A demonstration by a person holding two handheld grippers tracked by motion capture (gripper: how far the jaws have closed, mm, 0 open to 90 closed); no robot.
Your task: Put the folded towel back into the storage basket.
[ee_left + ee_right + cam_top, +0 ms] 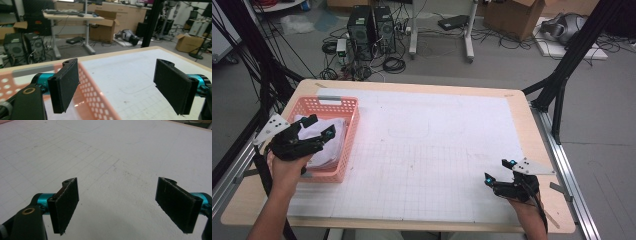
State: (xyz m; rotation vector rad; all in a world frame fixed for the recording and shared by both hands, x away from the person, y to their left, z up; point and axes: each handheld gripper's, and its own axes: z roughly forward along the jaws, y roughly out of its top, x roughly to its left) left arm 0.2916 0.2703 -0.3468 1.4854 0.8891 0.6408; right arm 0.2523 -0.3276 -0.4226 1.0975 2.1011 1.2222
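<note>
Basket: a pink lattice plastic basket (346, 131) at the worktop's left edge, directly under the left gripper; its right wall runs between the spread fingers in the left gripper view.
Contents: folded white cloth (332, 142) lies inside, just beneath the fingertips.
Left gripper (318, 126): fingers (65, 83) wide apart, holding nothing, hovering above the basket.
Right gripper (499, 171): fingers (65, 203) wide apart, empty, well away from the basket.
Worktop (437, 150): white gridded mat below the right fingers.

Salmon-pink lattice basket (346, 131) holds white cloth (328, 142) (folded); white mat (437, 150) carries a faint grey grid.
</note>
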